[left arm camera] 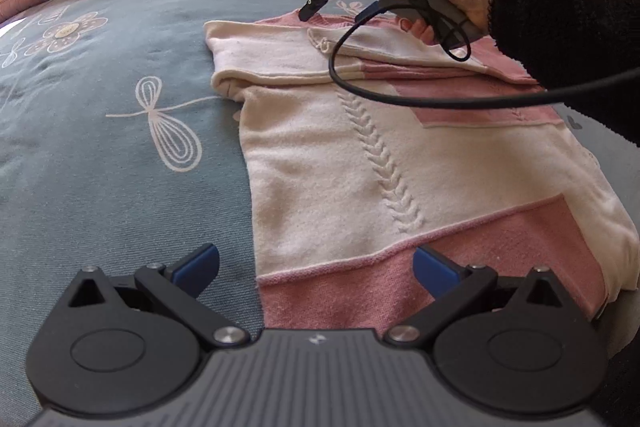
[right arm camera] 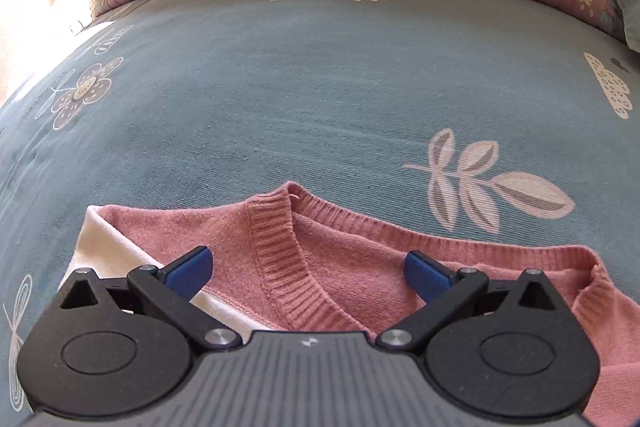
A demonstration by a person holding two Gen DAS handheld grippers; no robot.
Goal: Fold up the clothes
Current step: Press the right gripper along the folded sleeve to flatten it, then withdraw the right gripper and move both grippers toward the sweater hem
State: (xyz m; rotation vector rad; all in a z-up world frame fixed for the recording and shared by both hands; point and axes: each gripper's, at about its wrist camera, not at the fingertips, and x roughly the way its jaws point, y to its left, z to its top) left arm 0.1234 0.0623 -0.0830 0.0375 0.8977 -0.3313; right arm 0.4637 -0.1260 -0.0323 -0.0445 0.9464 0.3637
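The left tool [left arm camera: 316,269] gapes wide over the hem of the sweater [left arm camera: 360,163]; the right tool [right arm camera: 308,269], also wide and empty, hangs above the ribbed collar [right arm camera: 280,259]. The pink-and-cream sweater lies mid-bed on the blue sheet [left arm camera: 100,147], sleeves tucked in. The knit looks soft, light and limp, so hem corners and shoulders seem the best places to pinch.

A cream and pink knitted sweater [left arm camera: 360,163], sleeves folded across its chest, lies on a blue flower-printed bedsheet [left arm camera: 120,147]. The left gripper [left arm camera: 316,265] hovers wide open over its pink hem. A black-sleeved hand [left arm camera: 452,7] holds the right gripper [left arm camera: 310,9] above the collar.
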